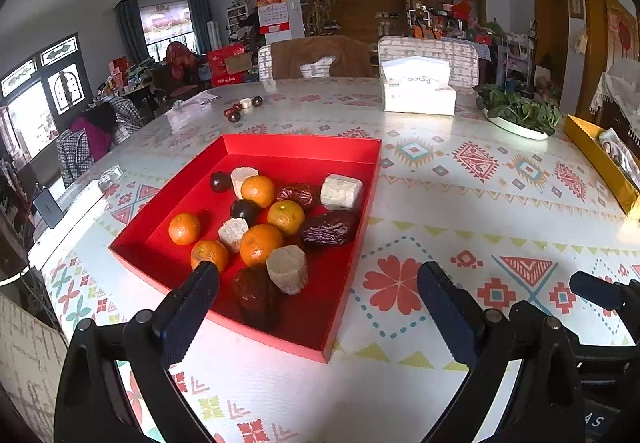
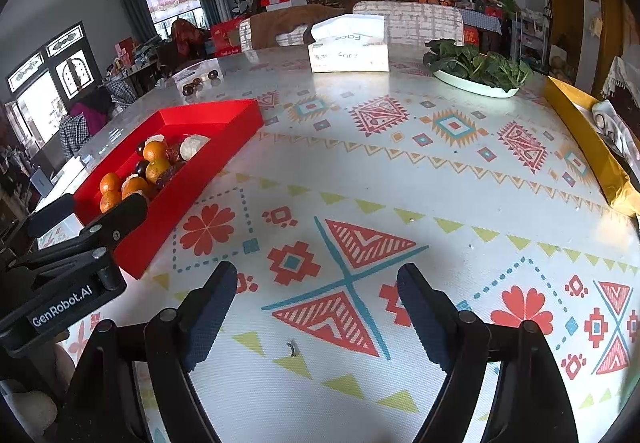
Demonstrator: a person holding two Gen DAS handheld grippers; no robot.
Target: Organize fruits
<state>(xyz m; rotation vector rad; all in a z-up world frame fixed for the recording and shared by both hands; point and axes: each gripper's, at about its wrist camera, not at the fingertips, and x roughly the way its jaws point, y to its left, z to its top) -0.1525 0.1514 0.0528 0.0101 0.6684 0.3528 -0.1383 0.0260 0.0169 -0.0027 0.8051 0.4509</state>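
A red tray (image 1: 188, 199) lies on the patterned table and holds several oranges (image 1: 258, 190), wrinkled dark dates (image 1: 329, 228), pale cut chunks (image 1: 341, 191) and dark round fruits (image 1: 245, 210). My left gripper (image 1: 316, 283) stands open over the tray's near right corner. Its left fingertip (image 1: 204, 277) is in front of an orange, and nothing is gripped. In the right wrist view, my right gripper (image 2: 318, 279) hangs open over bare tablecloth to the right of the tray (image 2: 192, 195), with nothing between its fingers. A few loose dark fruits (image 1: 240, 108) lie at the table's far side.
A white tissue box (image 1: 418, 91) and a plate of leafy greens (image 1: 520, 115) stand at the far side of the table. A yellow box (image 1: 600, 159) sits along the right edge. Two chairs stand behind the table. The left gripper (image 2: 90, 209) shows at the left of the right wrist view.
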